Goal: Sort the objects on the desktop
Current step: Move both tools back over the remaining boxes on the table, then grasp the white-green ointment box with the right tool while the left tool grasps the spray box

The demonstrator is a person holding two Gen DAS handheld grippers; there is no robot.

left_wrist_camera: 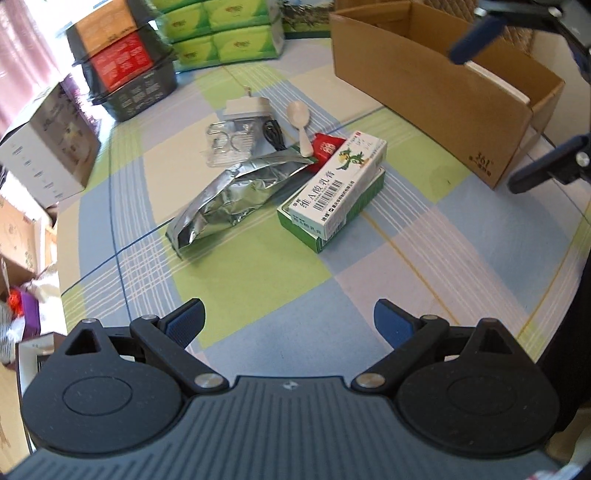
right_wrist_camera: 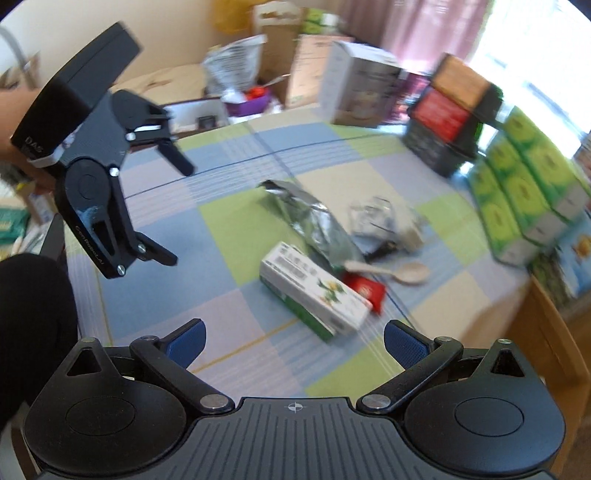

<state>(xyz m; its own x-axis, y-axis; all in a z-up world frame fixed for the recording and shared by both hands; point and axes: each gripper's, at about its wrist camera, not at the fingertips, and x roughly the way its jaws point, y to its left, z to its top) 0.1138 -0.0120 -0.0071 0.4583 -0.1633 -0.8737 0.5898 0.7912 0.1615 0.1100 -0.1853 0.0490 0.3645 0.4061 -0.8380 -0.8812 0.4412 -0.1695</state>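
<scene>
A small pile lies mid-table on the checked cloth (left_wrist_camera: pixel 258 280). It holds a crumpled silver foil bag (left_wrist_camera: pixel 229 199), and a white medicine box with a parrot picture (left_wrist_camera: pixel 340 181) stacked on a green box (left_wrist_camera: pixel 332 225). There is also a red packet (left_wrist_camera: pixel 327 147), a white plastic spoon (left_wrist_camera: pixel 301 122), a clear blister pack (left_wrist_camera: pixel 229 144), a black cable (left_wrist_camera: pixel 273 134) and a white adapter (left_wrist_camera: pixel 247 107). My left gripper (left_wrist_camera: pixel 290 319) hovers open in front of the pile, holding nothing. My right gripper (right_wrist_camera: pixel 295 336) is open and empty just short of the white box (right_wrist_camera: pixel 314 291). In the right wrist view the left gripper (right_wrist_camera: pixel 177 214) shows at left.
An open cardboard box (left_wrist_camera: pixel 424 85) stands at the right with a white item (left_wrist_camera: pixel 498 81) inside. At the back are a black basket (left_wrist_camera: pixel 136 92) of red and orange boxes, green tissue packs (left_wrist_camera: pixel 229 33) and a white appliance box (left_wrist_camera: pixel 48 147). Room clutter lies beyond the table's left edge.
</scene>
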